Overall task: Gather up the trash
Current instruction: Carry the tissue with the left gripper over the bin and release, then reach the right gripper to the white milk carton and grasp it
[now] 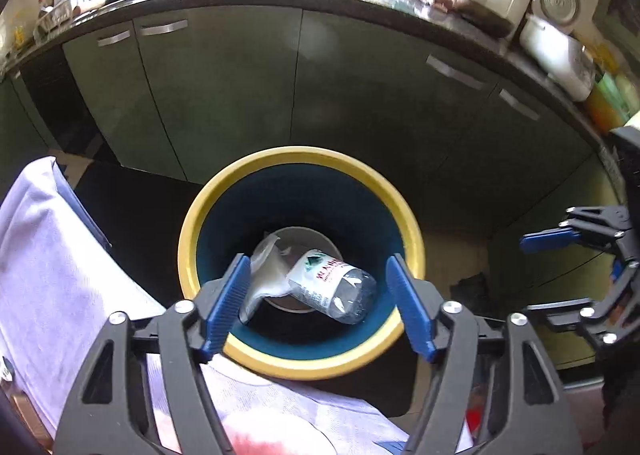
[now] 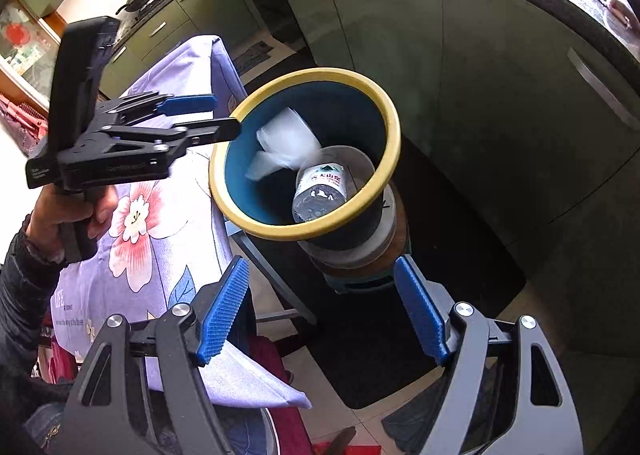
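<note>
Landmark: the bin [image 2: 306,233], a round bucket with a yellow rim and blue inside, standing on a stool in front of the green kitchen cupboards [image 1: 224,95].

Left of the bin lies a purple flowered cloth [image 2: 136,223] spread over a tabletop. A person's hand [image 2: 76,211] holds the left gripper [image 2: 224,115] just at the bin's left rim; its jaws stand released, with nothing between them. In the left wrist view this left gripper [image 1: 316,307] hangs over the bin's mouth.

Inside the bin, a crumpled white plastic bag [image 2: 284,147] lies toward the left wall, blurred. Just beside it to the right, a clear plastic bottle [image 2: 320,191] with a white label lies tilted against the bin's wall.

Near the bin, on the viewer's side, the right gripper [image 2: 320,311] hovers, jaws released and empty.
</note>
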Motion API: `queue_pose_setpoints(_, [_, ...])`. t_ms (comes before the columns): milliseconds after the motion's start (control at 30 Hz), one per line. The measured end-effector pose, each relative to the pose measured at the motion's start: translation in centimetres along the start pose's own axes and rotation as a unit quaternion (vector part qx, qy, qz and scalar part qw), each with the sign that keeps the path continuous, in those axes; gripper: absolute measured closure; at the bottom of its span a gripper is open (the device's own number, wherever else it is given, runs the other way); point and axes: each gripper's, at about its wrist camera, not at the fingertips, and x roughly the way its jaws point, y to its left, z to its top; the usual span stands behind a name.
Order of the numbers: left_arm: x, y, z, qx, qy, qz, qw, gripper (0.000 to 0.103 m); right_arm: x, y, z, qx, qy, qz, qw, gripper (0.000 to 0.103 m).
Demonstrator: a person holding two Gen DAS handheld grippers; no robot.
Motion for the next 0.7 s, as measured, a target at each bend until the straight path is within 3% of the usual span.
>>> queue_pose_setpoints(167, [-7.1, -0.8, -4.3, -0.004, -0.07, 0.017, 0.9974, 0.026, 0.5, 2.5, 0.6, -0.025, 0.003, 0.009, 1.0, 0.028])
queue_pose_setpoints(367, [-17.8, 0.4, -13.3, -0.023, -0.152, 0.096, 0.9835, 0.018, 2.1, 8.5, 1.8, -0.09, 0.018, 0.019, 0.996, 0.028])
queue_pose_setpoints(567, [-25.4, 3.5, -22.7, -0.102, -0.163, 0.159, 0.9684, 0.015, 4.1, 17.6, 2.9, -0.176, 0.03, 0.036, 0.983, 0.028])
queue_pose_setpoints(700, [-29.7, 6.3, -28.9, -0.165, -0.167, 0.216, 0.9476, 0.015, 4.7, 24.8, 3.1, -0.241, 0.041, 0.062, 0.968, 0.028])
